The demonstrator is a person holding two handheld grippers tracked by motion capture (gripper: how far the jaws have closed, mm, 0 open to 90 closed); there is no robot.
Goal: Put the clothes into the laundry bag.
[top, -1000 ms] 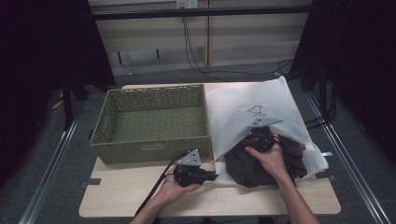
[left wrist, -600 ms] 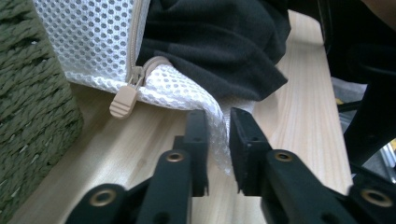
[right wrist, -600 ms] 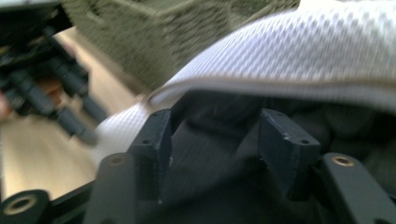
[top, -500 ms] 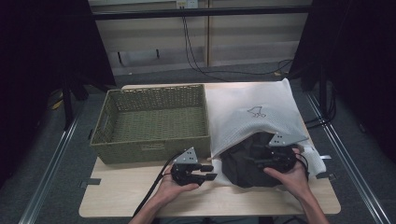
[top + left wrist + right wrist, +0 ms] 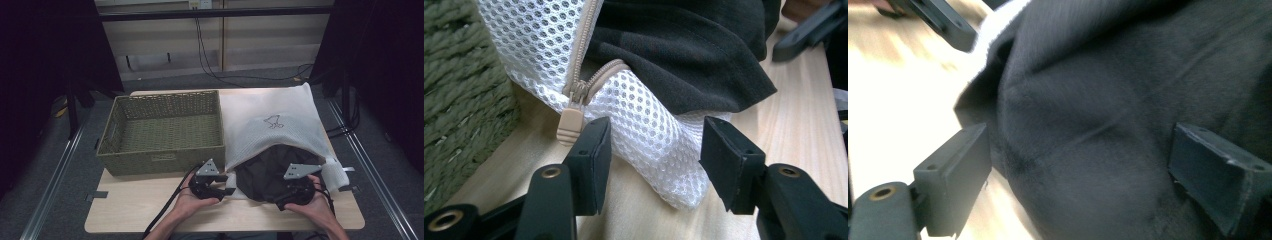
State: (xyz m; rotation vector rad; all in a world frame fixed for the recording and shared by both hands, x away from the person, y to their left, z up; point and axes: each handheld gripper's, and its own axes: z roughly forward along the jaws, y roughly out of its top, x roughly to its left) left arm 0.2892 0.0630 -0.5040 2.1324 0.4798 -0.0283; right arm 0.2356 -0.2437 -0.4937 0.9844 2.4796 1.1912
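Mesh bag [image 5: 280,125] lies just beside the basket [image 5: 165,150]. My left gripper [image 5: 654,155] has just been opening, bag corner between released jaws. My right gripper [image 5: 1078,175], also just opening, straddles the dark garment [image 5: 1128,100] unclamped

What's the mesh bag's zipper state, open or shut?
Open. The zipper pull sits at the corner of the white mesh bag, and the black garment spills out of the mouth onto the table.

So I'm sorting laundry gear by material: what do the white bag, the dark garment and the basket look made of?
The bag looks like white synthetic mesh, going by its honeycomb of holes, with a beige zipper, likely plastic. The garment seems a soft, matte black fleece or knit: fuzzy nap, stitched hem. The basket looks woven from olive-green cord or paper rope; which fibre I cannot tell.
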